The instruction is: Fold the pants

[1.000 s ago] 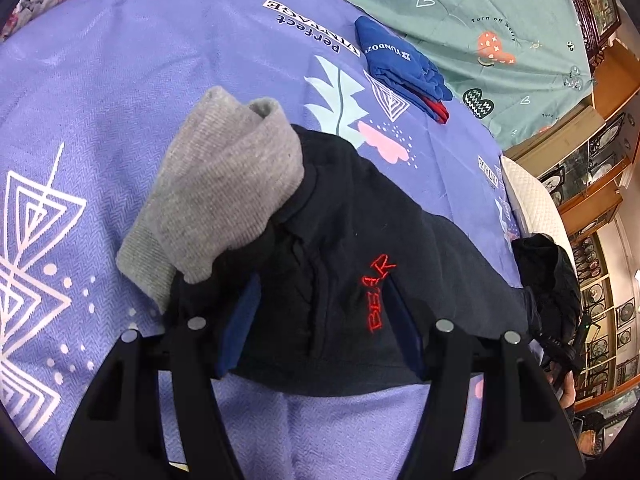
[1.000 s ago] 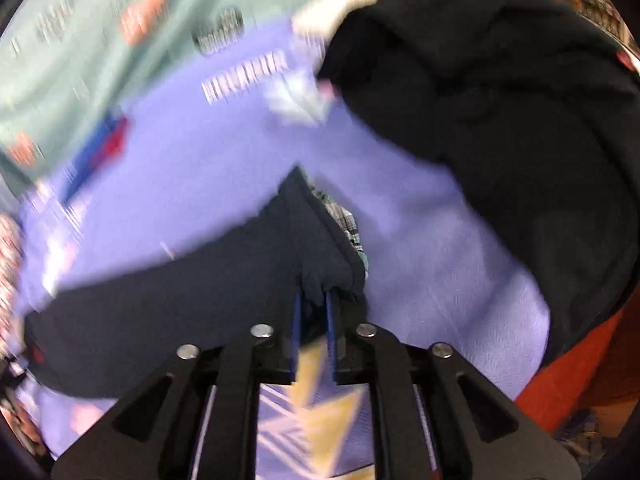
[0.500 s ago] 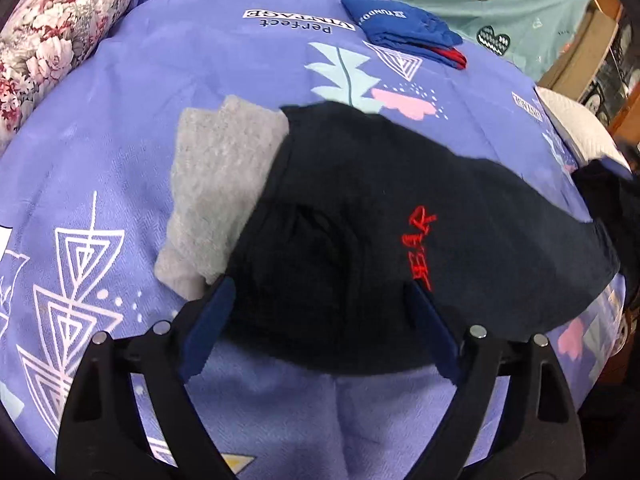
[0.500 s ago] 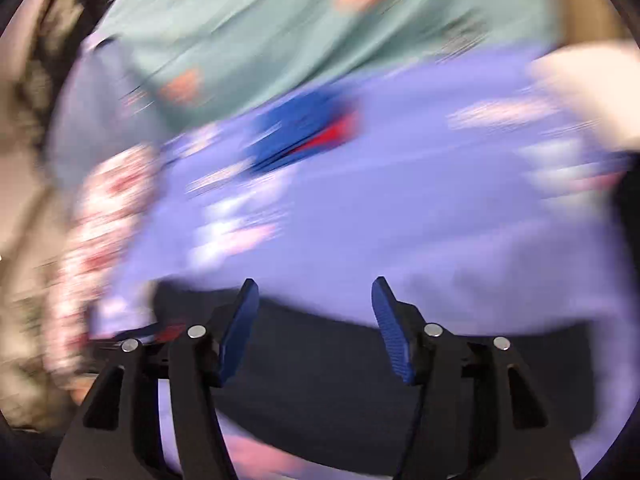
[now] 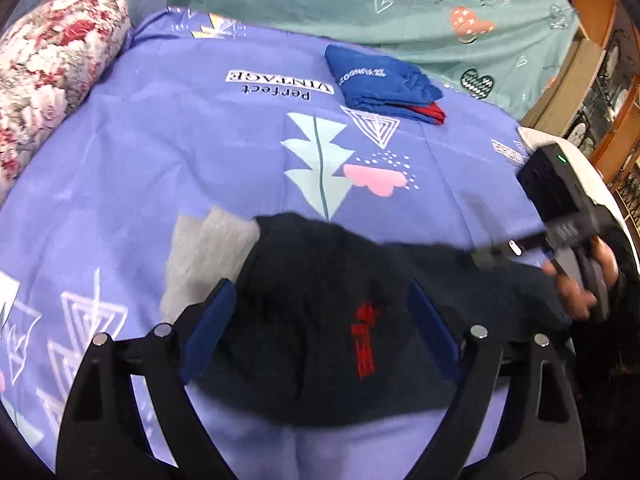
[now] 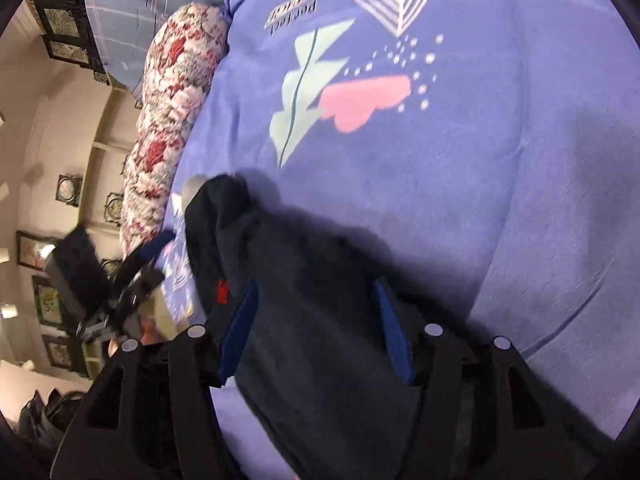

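Black pants (image 5: 332, 320), folded, with red lettering and a grey band (image 5: 208, 256) at one end: lying flat on the purple bedspread (image 5: 200, 140), long axis running left to right in the left wrist view, grey end to the left. Left gripper (image 5: 320, 320): above the pants, fingers spread wide, holding nothing. Right gripper (image 6: 316, 328): likewise spread and empty, low over the dark cloth, possibly touching it; motion blur prevents certainty. Folded blue garment (image 5: 380, 84): well apart, at the far edge. Floral pillow (image 5: 48, 76): beside the bedspread.
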`<action>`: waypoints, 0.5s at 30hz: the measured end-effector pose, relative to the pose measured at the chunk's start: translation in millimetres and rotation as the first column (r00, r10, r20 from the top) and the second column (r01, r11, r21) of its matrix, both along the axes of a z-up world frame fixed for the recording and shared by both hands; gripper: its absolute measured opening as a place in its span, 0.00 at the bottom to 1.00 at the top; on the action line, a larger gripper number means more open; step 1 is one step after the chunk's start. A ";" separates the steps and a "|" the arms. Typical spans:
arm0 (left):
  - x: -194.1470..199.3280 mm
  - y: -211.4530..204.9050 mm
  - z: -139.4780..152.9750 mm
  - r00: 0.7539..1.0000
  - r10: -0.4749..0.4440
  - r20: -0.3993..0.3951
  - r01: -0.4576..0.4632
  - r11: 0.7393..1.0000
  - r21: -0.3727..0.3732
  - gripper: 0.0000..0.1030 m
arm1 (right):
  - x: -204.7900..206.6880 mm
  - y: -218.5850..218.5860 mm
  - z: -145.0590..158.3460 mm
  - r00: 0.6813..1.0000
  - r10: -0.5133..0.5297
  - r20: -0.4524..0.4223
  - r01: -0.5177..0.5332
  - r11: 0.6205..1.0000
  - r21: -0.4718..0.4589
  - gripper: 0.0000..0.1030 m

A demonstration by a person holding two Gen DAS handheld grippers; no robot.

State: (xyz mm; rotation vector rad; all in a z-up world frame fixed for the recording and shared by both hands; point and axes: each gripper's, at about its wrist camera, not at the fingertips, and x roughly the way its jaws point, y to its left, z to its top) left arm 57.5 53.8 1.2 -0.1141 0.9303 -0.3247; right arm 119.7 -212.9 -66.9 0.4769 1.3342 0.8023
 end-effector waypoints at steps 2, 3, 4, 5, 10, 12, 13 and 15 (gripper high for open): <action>17.4 -2.6 -19.8 0.999 0.032 -0.044 -0.030 0.998 0.054 0.87 | -2.6 -1.1 -4.7 0.998 0.031 -0.053 -0.029 0.999 0.043 0.59; 23.0 -0.4 -34.0 0.994 0.051 -0.093 -0.044 0.996 0.079 0.87 | -5.6 -1.8 -4.9 0.995 0.055 -0.080 -0.048 0.995 0.083 0.60; 24.1 1.8 -41.3 0.992 0.056 -0.115 -0.047 0.996 0.078 0.87 | -7.8 -1.8 -4.1 0.993 0.073 -0.096 -0.063 0.992 0.111 0.60; 21.6 3.9 -42.5 0.993 0.053 -0.104 -0.045 0.996 0.077 0.87 | -9.5 -2.1 -4.0 0.990 0.087 -0.107 -0.073 0.989 0.128 0.61; 8.7 8.4 -43.9 0.994 0.048 -0.093 -0.040 0.995 0.088 0.87 | 2.1 9.8 -18.2 0.983 0.089 -0.164 -0.073 0.992 0.103 0.64; 9.9 8.9 -43.6 0.994 0.052 -0.094 -0.046 0.996 0.071 0.87 | 9.6 21.9 -18.1 0.982 0.104 -0.155 -0.088 0.990 0.106 0.64; 8.8 9.8 -44.1 0.994 0.052 -0.094 -0.046 0.996 0.071 0.87 | 12.5 26.9 -15.7 0.984 0.108 -0.142 -0.093 0.990 0.108 0.64; 9.2 8.9 -44.5 0.995 0.050 -0.088 -0.043 0.996 0.081 0.87 | 20.2 33.7 -13.0 0.990 0.085 -0.112 -0.070 0.989 0.129 0.57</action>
